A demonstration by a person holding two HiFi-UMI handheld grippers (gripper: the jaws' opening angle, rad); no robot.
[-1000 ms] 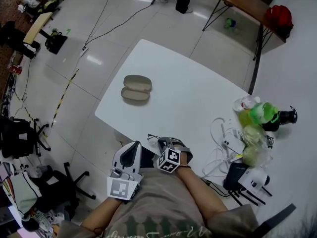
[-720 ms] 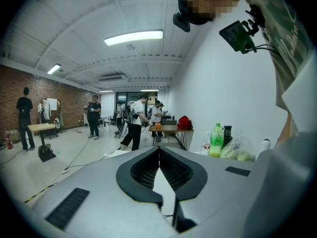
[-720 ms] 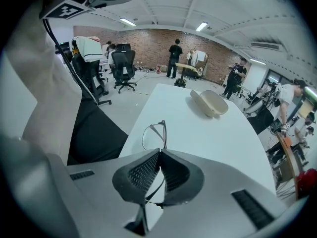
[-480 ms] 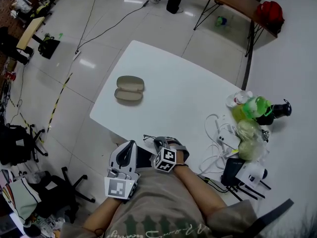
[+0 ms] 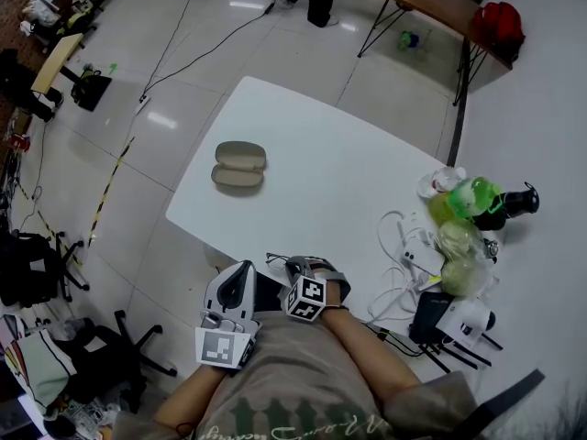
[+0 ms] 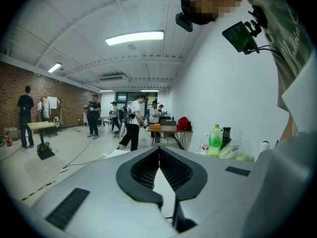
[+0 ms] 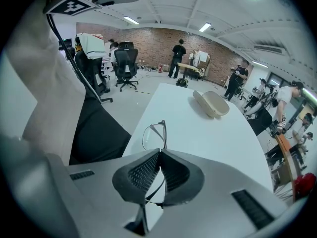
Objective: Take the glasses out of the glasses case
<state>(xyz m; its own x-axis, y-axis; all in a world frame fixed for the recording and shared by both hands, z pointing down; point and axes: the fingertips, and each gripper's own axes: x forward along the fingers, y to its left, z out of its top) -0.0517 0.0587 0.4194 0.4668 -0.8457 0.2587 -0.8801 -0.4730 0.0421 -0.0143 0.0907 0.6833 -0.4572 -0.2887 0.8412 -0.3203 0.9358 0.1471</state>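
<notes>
Right hand-held gripper point(image 5: 292, 264) is pinching the thin dark-wire glasses point(image 5: 275, 259) at the near edge of the white tabletop point(image 5: 339, 181).
The beige oval clamshell glasses case point(image 5: 238, 165) is lying open on the left part of the tabletop, well apart from both grippers. The left hand-held gripper point(image 5: 240, 268) is hovering at the near edge, its jaws pressed together with nothing between them. Just beside it, the right hand-held gripper is clamping the glasses frame, one lens projecting beyond the jaws over the tabletop. At the right edge, white cables point(image 5: 408, 246) and a green plastic bottle point(image 5: 477, 195) are lying together.
</notes>
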